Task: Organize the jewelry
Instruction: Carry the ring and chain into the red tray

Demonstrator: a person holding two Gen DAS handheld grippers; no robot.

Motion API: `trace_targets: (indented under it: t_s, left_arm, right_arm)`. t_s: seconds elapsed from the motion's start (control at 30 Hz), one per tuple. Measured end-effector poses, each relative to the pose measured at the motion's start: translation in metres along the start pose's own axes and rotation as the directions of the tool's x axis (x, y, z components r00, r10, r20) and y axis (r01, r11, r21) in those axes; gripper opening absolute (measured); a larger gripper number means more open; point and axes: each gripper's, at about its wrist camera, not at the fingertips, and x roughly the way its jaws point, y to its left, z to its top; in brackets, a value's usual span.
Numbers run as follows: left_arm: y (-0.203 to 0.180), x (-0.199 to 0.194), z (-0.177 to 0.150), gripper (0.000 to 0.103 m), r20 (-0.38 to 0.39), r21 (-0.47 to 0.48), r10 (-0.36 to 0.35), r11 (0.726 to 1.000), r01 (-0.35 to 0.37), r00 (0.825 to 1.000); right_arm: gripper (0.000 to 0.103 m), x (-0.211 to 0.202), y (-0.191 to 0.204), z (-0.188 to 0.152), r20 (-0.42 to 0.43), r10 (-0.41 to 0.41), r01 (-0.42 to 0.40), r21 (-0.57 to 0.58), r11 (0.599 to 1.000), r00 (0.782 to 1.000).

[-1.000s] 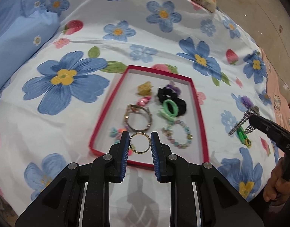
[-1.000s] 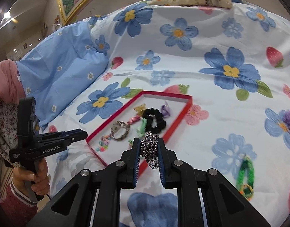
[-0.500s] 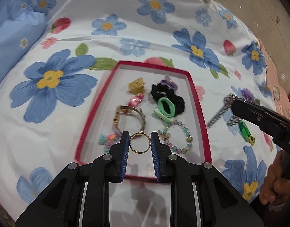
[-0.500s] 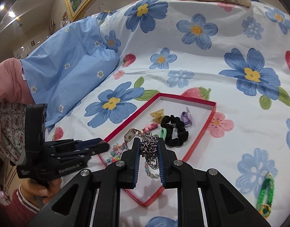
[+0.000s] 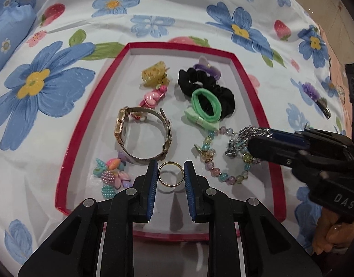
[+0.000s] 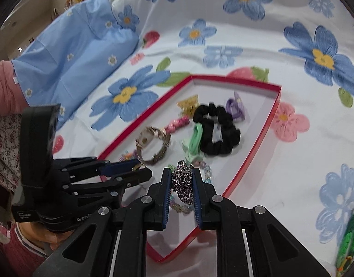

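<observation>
A red-rimmed tray (image 5: 89,124) (image 6: 257,143) lies on the flowered bedsheet. In it are a gold watch (image 5: 142,136), a black scrunchie (image 5: 207,87) (image 6: 217,133), a green hair tie (image 5: 205,105), a beaded bracelet (image 5: 223,159), a yellow claw clip (image 5: 154,73) and pastel clips (image 5: 111,175). My left gripper (image 5: 171,175) is shut on a gold ring (image 5: 171,174), low over the tray's near part. My right gripper (image 6: 182,180) is shut on a bunched silver chain (image 6: 182,182) (image 5: 241,140), over the beaded bracelet at the tray's right side.
A purple flower clip (image 5: 312,92) and a green braided piece (image 6: 349,237) lie on the sheet outside the tray. A blue pillow (image 6: 68,62) sits beyond the tray. A person's hands (image 5: 331,235) hold the gripper handles.
Both grippers have come down and closer to the tray, each still holding its piece. The right gripper with the chain has moved from outside the tray to over its right side.
</observation>
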Motion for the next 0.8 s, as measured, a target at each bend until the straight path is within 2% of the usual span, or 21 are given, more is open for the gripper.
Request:
trace_targets:
  t_s: [0.33,0.8]
  left_arm:
    - [0.000,0.008,0.001,0.021,-0.026,0.016,0.006,1.000,-0.006,1.000]
    - [-0.003,0.008,0.001,0.021,-0.027,0.024,0.018,1.000,-0.018,0.999]
  right_arm:
    - [0.018,0.021,-0.004,0.000,-0.077,-0.004,0.004,-0.002,1.000,0.997]
    - [0.018,0.024,-0.005,0.002,-0.081,0.001,-0.001,0.002,1.000,0.997]
